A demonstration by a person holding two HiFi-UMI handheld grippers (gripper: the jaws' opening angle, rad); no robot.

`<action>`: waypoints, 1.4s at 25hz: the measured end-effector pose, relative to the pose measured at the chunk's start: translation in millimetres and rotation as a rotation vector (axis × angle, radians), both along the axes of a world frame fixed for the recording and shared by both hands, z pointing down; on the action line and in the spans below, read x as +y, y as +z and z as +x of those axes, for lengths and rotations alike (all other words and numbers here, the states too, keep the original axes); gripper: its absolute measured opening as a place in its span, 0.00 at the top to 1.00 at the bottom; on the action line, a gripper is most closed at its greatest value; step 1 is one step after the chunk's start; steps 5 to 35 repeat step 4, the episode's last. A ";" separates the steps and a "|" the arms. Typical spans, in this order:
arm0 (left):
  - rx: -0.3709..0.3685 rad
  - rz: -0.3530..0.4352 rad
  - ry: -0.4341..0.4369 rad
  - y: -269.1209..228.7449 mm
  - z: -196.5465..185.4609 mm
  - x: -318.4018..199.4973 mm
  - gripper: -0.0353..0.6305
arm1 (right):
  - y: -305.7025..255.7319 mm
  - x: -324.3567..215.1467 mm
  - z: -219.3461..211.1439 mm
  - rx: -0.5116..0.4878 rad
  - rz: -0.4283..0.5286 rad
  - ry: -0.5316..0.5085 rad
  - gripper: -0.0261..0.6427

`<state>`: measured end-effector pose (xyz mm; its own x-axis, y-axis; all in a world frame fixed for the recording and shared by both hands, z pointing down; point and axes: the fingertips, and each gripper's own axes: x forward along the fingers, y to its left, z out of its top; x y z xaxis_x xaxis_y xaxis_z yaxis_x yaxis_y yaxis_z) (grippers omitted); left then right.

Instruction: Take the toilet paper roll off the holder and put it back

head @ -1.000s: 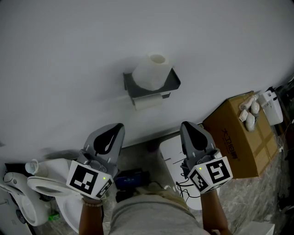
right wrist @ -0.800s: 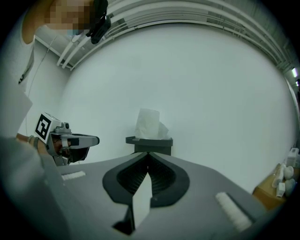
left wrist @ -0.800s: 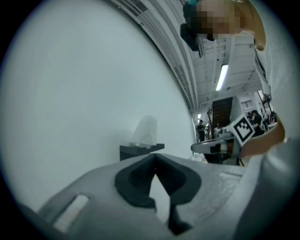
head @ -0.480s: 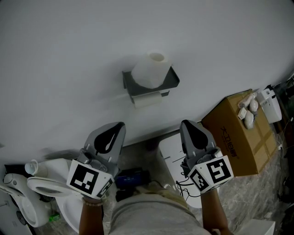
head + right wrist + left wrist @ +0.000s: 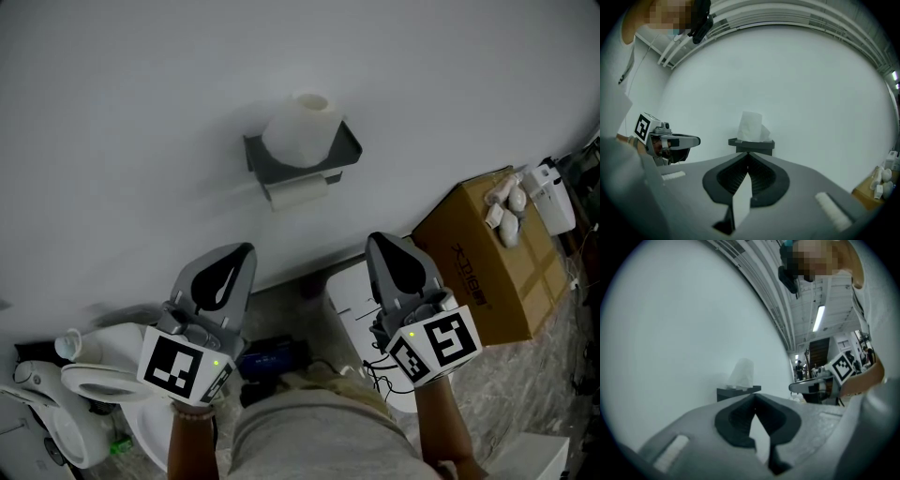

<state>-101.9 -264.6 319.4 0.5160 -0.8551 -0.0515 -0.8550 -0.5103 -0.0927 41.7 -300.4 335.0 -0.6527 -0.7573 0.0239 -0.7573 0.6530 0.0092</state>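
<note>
Plainly, neither stage is under way: the toilet paper roll (image 5: 298, 129) stands upright on the holder (image 5: 347, 159) fixed to the wall, and you carry nothing. Whether the lift-off is all ahead of you or the roll is already back, these views cannot say; I judge it either the very start or the very end. Your left gripper (image 5: 234, 258) and right gripper (image 5: 382, 251) both have their jaws pressed together, empty, side by side. The roll sits well apart from both, ahead and above, roughly between their lines of aim.
</note>
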 end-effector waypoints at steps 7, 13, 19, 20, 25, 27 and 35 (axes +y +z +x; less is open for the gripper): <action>-0.003 0.012 -0.004 -1.9 -1.7 -1.3 0.95 | -1.6 -1.2 -2.3 0.000 0.010 -0.005 0.96; -0.003 0.012 -0.004 -1.9 -1.7 -1.3 0.95 | -1.6 -1.2 -2.3 0.000 0.010 -0.005 0.96; -0.003 0.012 -0.004 -1.9 -1.7 -1.3 0.95 | -1.6 -1.2 -2.3 0.000 0.010 -0.005 0.96; -0.003 0.012 -0.004 -1.9 -1.7 -1.3 0.95 | -1.6 -1.2 -2.3 0.000 0.010 -0.005 0.96; -0.003 0.012 -0.004 -1.9 -1.7 -1.3 0.95 | -1.6 -1.2 -2.3 0.000 0.010 -0.005 0.96; -0.003 0.012 -0.004 -1.9 -1.7 -1.3 0.95 | -1.6 -1.2 -2.3 0.000 0.010 -0.005 0.96; -0.003 0.012 -0.004 -1.9 -1.7 -1.3 0.95 | -1.6 -1.2 -2.3 0.000 0.010 -0.005 0.96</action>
